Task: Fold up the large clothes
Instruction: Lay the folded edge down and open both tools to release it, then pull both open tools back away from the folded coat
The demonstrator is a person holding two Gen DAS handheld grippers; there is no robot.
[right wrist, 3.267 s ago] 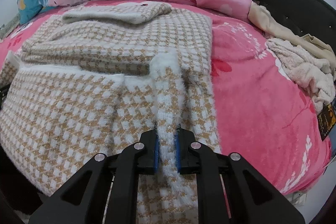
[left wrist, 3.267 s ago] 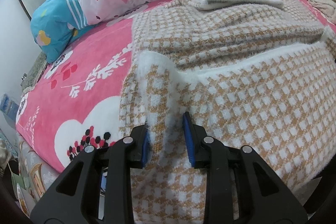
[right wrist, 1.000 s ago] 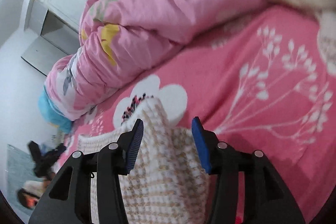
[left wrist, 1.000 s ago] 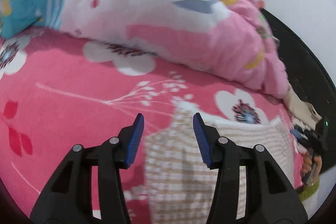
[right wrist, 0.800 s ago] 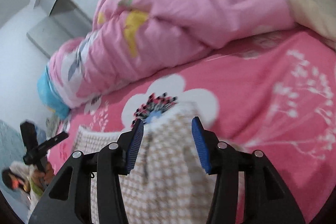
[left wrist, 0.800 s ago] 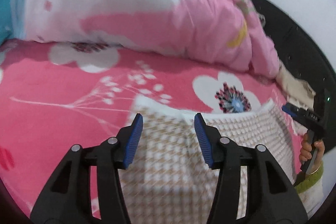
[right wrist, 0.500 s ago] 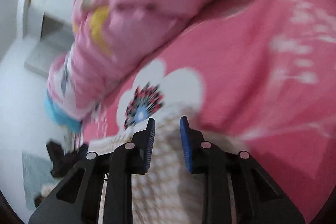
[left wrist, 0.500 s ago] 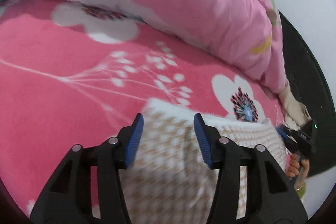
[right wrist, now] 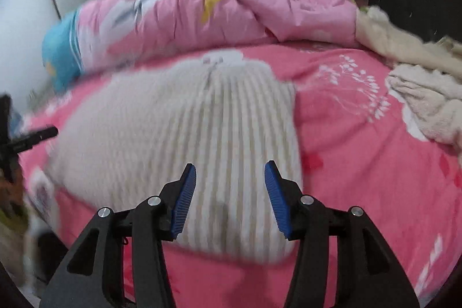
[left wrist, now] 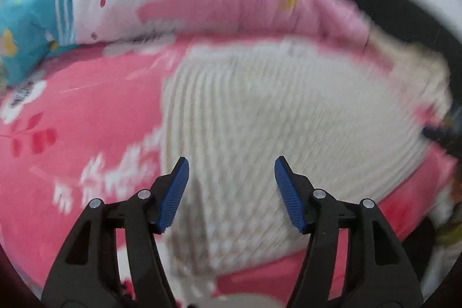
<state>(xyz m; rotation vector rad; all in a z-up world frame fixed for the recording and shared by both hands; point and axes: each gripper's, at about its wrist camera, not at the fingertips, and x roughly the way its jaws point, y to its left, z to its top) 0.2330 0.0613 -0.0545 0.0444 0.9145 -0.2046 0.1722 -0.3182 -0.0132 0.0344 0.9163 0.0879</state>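
two grippers are opening over the bed right now, and neither one is pinching anything. nearest to me, the left gripper [left wrist: 231, 194] is spreading its blue pads, with the checked sweater [left wrist: 288, 120] lying below the gap, not clamped. the right gripper [right wrist: 229, 197] is opening too, its pads standing clear of the same sweater [right wrist: 187, 143], which is lying flat on the pink bedsheet [right wrist: 361, 163].

what is changing: about three seconds back i was pinching raised ridges of the knit in both grippers; a second ago the cloth was hanging between looser pads over the far end of the bed. now it is sitting as a compact, blurred rectangle, so i am judging this fold as laid down and released. both views are also pulling back, taking in the whole garment again.

further off, the cream towels [right wrist: 427, 103] are lying near the right edge, and the pink quilt [right wrist: 231, 5] is bunching along the far side of the bed.
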